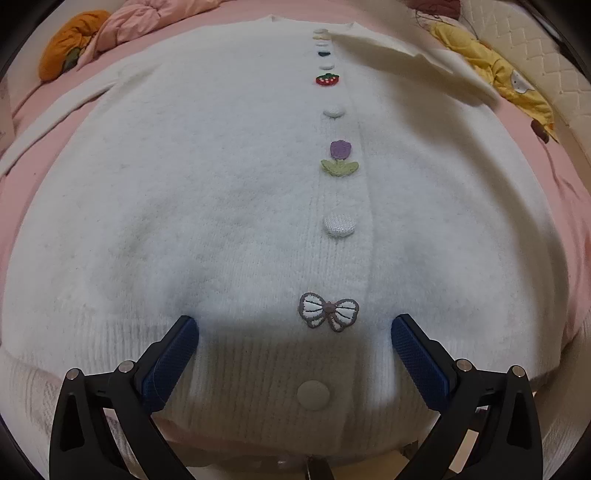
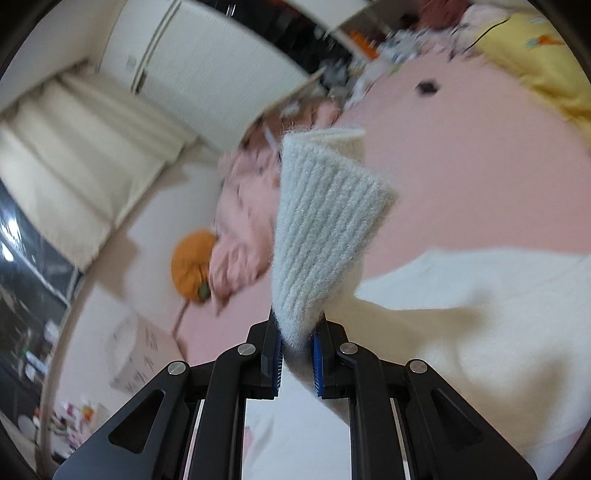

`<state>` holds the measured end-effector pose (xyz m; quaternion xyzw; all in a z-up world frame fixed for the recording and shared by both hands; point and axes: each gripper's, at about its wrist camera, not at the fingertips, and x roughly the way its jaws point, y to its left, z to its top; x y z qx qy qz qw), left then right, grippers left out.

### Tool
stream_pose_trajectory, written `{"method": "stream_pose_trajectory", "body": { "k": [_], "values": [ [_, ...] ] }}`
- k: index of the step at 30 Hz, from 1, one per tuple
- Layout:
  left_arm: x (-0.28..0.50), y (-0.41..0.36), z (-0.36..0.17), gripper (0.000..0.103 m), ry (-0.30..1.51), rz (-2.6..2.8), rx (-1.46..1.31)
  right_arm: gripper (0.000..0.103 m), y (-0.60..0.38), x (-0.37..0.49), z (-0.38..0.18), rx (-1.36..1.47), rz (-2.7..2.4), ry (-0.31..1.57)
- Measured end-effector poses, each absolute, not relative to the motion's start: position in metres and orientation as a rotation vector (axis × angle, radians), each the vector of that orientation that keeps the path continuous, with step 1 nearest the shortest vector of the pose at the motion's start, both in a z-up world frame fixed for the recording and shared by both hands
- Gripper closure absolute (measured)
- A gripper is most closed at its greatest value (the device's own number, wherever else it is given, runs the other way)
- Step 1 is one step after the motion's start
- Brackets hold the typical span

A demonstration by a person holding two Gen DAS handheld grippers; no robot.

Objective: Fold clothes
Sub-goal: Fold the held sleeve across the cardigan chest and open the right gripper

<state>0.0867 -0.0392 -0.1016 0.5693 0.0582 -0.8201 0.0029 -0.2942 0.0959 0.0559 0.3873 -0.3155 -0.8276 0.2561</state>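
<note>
A white fuzzy cardigan (image 1: 221, 206) lies spread face up on a pink bed (image 1: 33, 177), its buttoned front running away from the left wrist camera. Down the placket sit a strawberry patch (image 1: 327, 79), a purple tulip patch (image 1: 340, 158), a white button (image 1: 339, 225) and a bow patch (image 1: 328, 311), with a plain button (image 1: 313, 395) on the ribbed hem nearest the camera.

The left gripper (image 1: 295, 341) hovers over that hem with its blue fingers (image 1: 173, 363) spread wide, holding nothing. The hem and the bow patch lie between the two fingers; whether the tips touch the knit cannot be told.

The right gripper (image 2: 297, 356) has its fingers (image 2: 277, 363) pressed close together on the ribbed cuff (image 2: 321, 236) of the sleeve. The cuff stands up from between the pads, lifted off the bed, and the sleeve trails down to the right toward the cardigan body (image 2: 480, 332). In the left view the same sleeve (image 1: 413, 66) shows as a pale band raised over the upper right of the cardigan.

An orange pumpkin cushion (image 1: 70, 40) and a bunched pink blanket (image 1: 147, 22) lie at the far left of the bed, well apart from the cardigan. A yellow garment (image 1: 495, 74) lies at the far right. The right view is blurred; a cream curtain (image 2: 74, 155) hangs at its left.
</note>
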Motion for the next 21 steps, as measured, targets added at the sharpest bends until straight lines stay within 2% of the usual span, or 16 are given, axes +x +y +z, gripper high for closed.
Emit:
{"method": "stream_pose_trajectory", "body": {
  "k": [8,13,16,18,19,20,21],
  "values": [
    [0.099,-0.055,-0.112,0.0,0.196,-2.608,1.787,0.09,-0.009,-0.309,-0.033,1.32,-2.2,-0.675],
    [0.079,-0.082,-0.107,0.0,0.203,-2.622,1.792,0.089,-0.032,-0.311,-0.061,1.381,-2.237,-0.591],
    [0.068,-0.089,-0.104,0.0,0.207,-2.628,1.793,0.084,-0.048,-0.312,-0.07,1.426,-2.224,-0.457],
    [0.067,-0.089,-0.105,0.0,0.205,-2.632,1.792,0.068,-0.072,-0.31,-0.065,1.395,-2.222,-0.325],
    [0.068,-0.089,-0.104,0.0,0.205,-2.632,1.792,0.057,-0.079,-0.304,-0.06,1.356,-2.231,-0.256],
    [0.068,-0.09,-0.104,0.0,0.206,-2.633,1.793,0.027,-0.088,-0.299,-0.053,1.298,-2.222,-0.213],
    [0.068,-0.091,-0.104,0.0,0.206,-2.633,1.793,0.016,-0.096,-0.297,-0.046,1.259,-2.208,-0.194]
  ]
}}
